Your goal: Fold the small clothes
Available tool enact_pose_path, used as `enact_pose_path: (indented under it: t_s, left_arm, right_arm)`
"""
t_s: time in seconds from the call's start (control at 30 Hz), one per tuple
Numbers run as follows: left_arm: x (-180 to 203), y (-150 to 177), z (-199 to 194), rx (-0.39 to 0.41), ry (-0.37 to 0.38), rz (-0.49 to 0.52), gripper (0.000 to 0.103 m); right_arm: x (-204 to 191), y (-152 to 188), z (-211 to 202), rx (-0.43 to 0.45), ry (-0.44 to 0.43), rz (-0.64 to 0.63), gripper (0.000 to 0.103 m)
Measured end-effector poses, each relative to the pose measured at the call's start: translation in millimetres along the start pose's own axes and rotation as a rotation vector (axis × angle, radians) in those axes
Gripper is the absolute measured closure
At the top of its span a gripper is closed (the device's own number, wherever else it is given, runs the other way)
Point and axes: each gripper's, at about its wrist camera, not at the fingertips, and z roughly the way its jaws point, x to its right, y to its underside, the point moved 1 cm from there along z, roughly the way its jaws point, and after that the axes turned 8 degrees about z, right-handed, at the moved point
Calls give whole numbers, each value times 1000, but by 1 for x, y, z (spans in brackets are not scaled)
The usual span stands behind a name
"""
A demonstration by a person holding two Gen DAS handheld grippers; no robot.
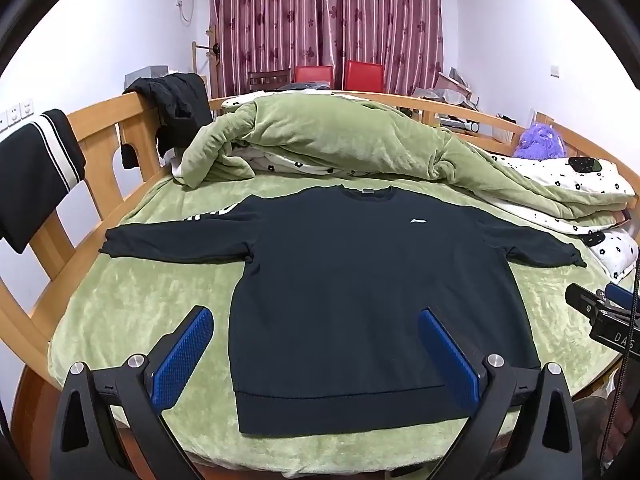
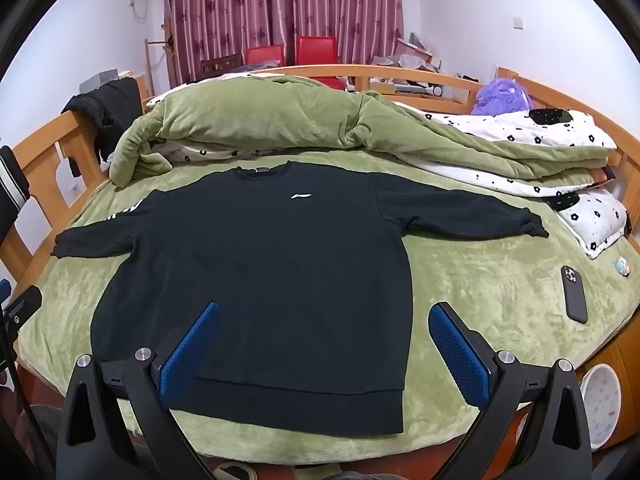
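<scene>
Progress: none yet | black sweatshirt spread flat, sleeves out, centre of frame on green bed | left gripper, right gripper jaws wide, empty, above hem | all folds remaining

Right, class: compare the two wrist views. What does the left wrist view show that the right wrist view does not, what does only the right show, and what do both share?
Only the left wrist view: the left gripper, jaws open above the hem.

Only the right wrist view: a black phone lying on the green blanket, a small round item beyond it, and the right gripper, open.

Both: the black sweatshirt spread flat with sleeves out, the bunched green quilt, purple plush toy and red chairs.
</scene>
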Motion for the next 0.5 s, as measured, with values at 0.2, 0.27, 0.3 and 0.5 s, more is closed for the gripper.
enact_pose_path:
  t_s: [0.2,0.27,0.3,0.5]
  left_arm:
    - [-2,0,-2,5,1,-1,0]
    - [-4,1,-4,10,4,-7,0]
    - [-4,0,-6,10,5,-8,0]
    - [-5,0,-7,12,5,-9,0]
  right_arm:
    - [0,1,0,0,2,-6,1]
    - [-3,2,-1,-1,7,-13,1]
    - [-3,2,-1,-3,7,-15,1]
    - [-6,3,-2,-5,-1,-11,1]
